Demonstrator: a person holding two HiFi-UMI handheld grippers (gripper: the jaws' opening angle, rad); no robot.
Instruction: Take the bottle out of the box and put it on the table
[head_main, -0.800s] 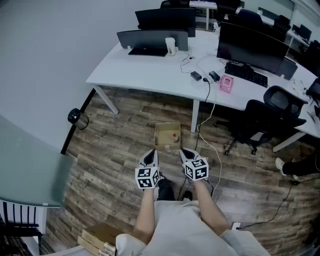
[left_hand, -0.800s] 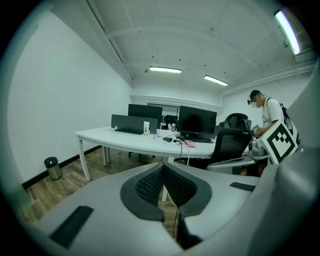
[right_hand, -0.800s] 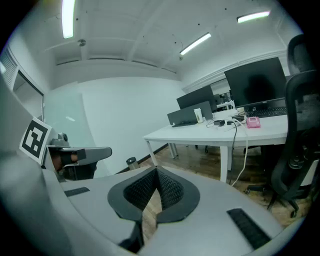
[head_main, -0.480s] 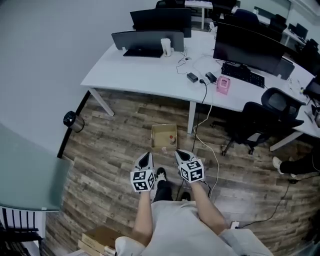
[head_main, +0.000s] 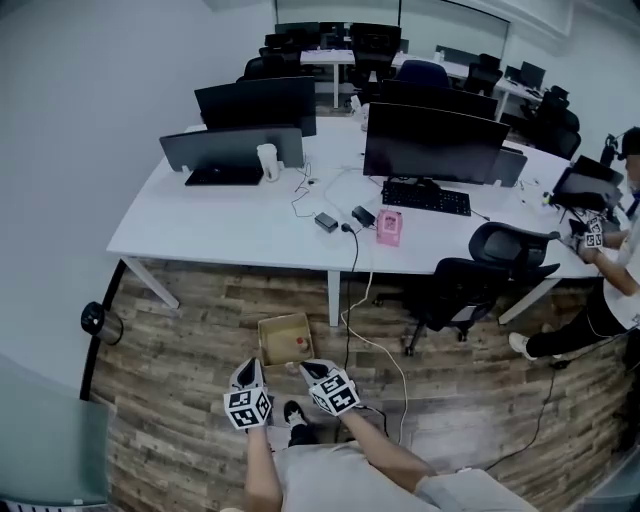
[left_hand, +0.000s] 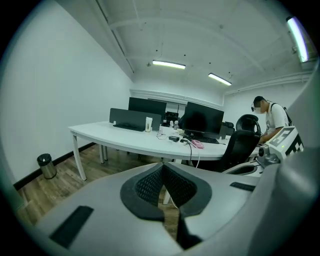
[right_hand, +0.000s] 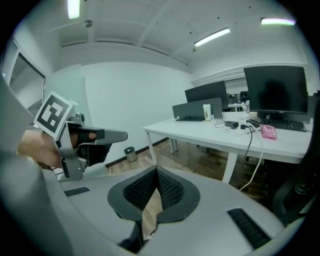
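An open cardboard box (head_main: 281, 335) stands on the wooden floor beside a leg of the white table (head_main: 225, 225). Inside it, toward its right side, lies a small bottle (head_main: 299, 344) with a reddish cap. My left gripper (head_main: 246, 373) and right gripper (head_main: 312, 369) hover side by side just short of the box's near edge, both with nothing in them. In the left gripper view the left gripper (left_hand: 162, 168) has its pads pressed together. The right gripper (right_hand: 156, 172) looks the same in its own view, with floor showing below the pads. Neither gripper view shows the box.
The table carries monitors, a white cup (head_main: 267, 161), a keyboard and a pink object (head_main: 389, 227). A black office chair (head_main: 468, 287) and a loose cable (head_main: 380, 348) are to the right of the box. A bin (head_main: 98, 321) stands at left. A person (head_main: 612, 262) is at far right.
The head view has tilted up, so the box and both grippers sit lower in the picture and more of the room shows. The grippers stay shut, side by side near the box.
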